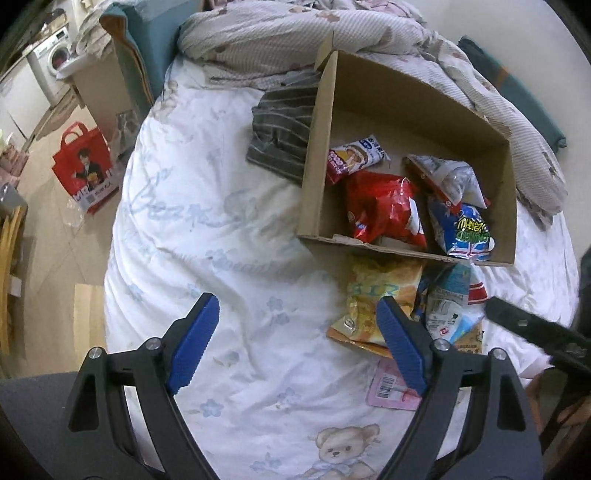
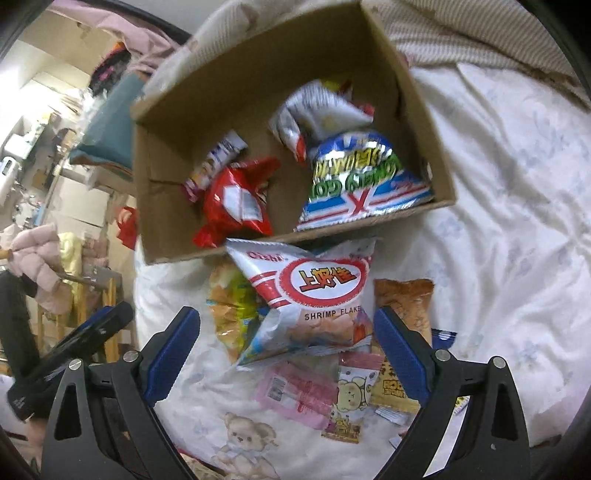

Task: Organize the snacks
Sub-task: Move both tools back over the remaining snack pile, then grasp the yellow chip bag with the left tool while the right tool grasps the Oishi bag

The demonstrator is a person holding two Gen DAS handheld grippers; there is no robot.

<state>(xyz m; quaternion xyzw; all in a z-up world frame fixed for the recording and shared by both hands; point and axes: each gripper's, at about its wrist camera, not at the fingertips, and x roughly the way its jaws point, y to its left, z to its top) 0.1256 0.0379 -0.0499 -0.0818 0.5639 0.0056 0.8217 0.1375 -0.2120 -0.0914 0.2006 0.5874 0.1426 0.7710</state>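
A cardboard box (image 1: pixel 417 92) lies open on a white floral bedsheet (image 1: pixel 221 229), holding four snack packets: a red packet (image 1: pixel 384 208) near its front wall, a small red-and-white packet (image 1: pixel 356 155) behind that, a blue-and-green packet (image 1: pixel 465 232) in the front right corner, and a silver-white packet (image 1: pixel 448 177) behind it. Outside the box, just beside its front wall, a loose pile of snacks rests on the sheet: a white shrimp flakes bag (image 2: pixel 314 295) on top, a yellow chip bag (image 1: pixel 376 299) partly beneath it to the left, an orange packet (image 2: pixel 404 299) to the right, and nearer the camera a pink packet (image 2: pixel 295 391) and a small bear-print packet (image 2: pixel 351 398). The right gripper (image 2: pixel 286 350) hovers above this pile with its blue-padded fingers (image 2: pixel 171 350) spread wide, holding nothing; the shrimp flakes bag appears between them but apart from both. The left gripper (image 1: pixel 299 343) is likewise spread wide and empty over the bare sheet, its right finger overlapping the yellow chip bag in view. A grey striped garment (image 1: pixel 280 136) lies against the left wall of the box, a rumpled quilt (image 1: pixel 295 33) lies behind it, and a red shopping bag (image 1: pixel 86 166) stands on the floor beside the bed.
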